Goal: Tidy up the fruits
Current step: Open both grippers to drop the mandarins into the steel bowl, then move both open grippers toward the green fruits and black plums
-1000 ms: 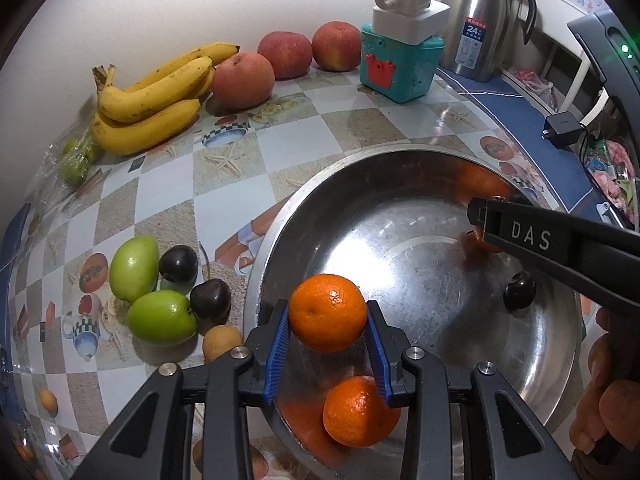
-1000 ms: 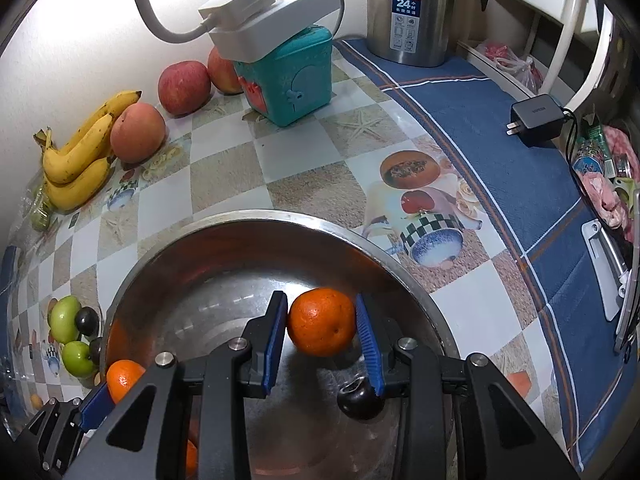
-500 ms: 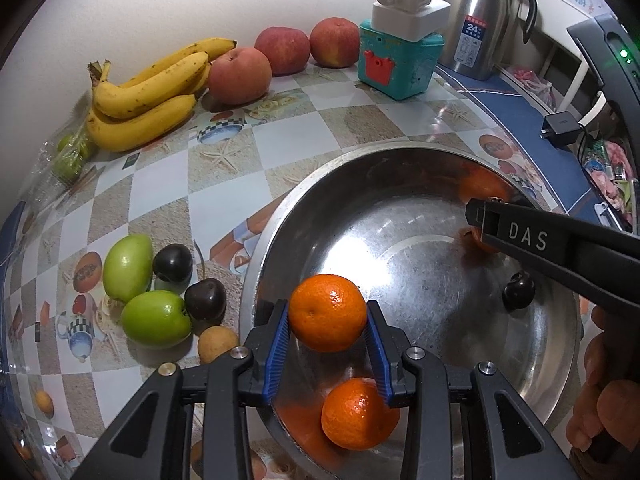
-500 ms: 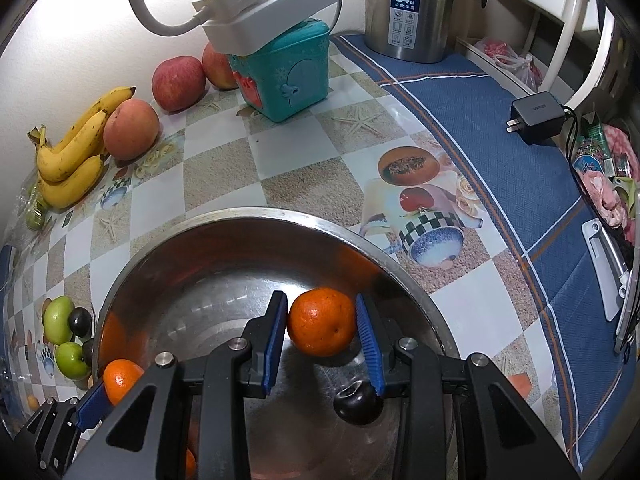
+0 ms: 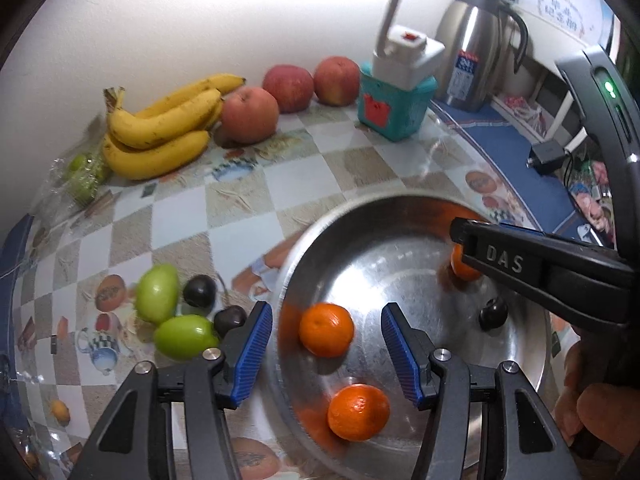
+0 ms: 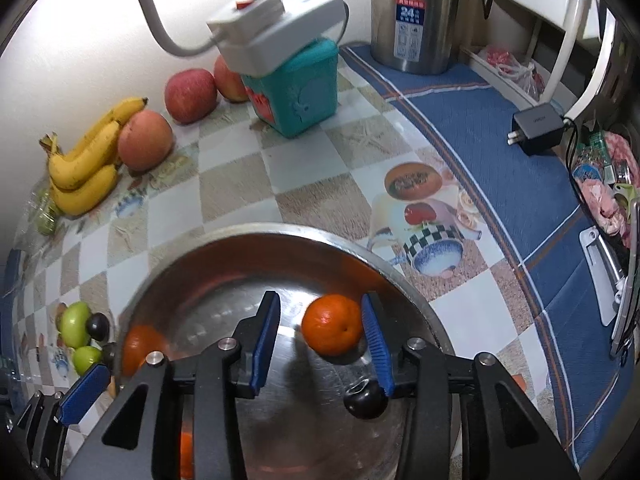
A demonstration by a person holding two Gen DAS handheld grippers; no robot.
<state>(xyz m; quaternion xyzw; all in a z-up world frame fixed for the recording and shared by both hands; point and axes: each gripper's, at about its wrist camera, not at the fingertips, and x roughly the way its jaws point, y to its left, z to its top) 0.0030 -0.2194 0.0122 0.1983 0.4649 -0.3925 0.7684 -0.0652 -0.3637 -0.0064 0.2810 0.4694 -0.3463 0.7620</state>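
Observation:
A steel bowl (image 5: 400, 216) (image 6: 224, 240) sits on the checkered tablecloth. My left gripper (image 5: 326, 354) is open above its near-left side; one orange (image 5: 326, 329) lies loose in the bowl between the blue pads, another orange (image 5: 359, 411) lies nearer. My right gripper (image 6: 320, 344) is open over the bowl's right side, with an orange (image 6: 333, 330) free between its pads, close to the right pad. A dark plum (image 6: 366, 399) (image 5: 493, 313) lies in the bowl. In the left wrist view the right gripper's finger (image 5: 540, 264) partly hides the third orange (image 5: 464, 266).
Two green fruits (image 5: 158, 292) (image 5: 185, 336) and two dark plums (image 5: 199, 290) (image 5: 229, 319) lie left of the bowl. Bananas (image 5: 160, 136) and three apples (image 5: 249, 115) line the wall. A teal box with a power strip (image 5: 394, 104), a steel kettle (image 6: 416, 16) and a charger (image 6: 538, 123) stand behind.
Both grippers have opened and let go of their oranges, which now lie in the bowl. The left gripper has pulled back a little.

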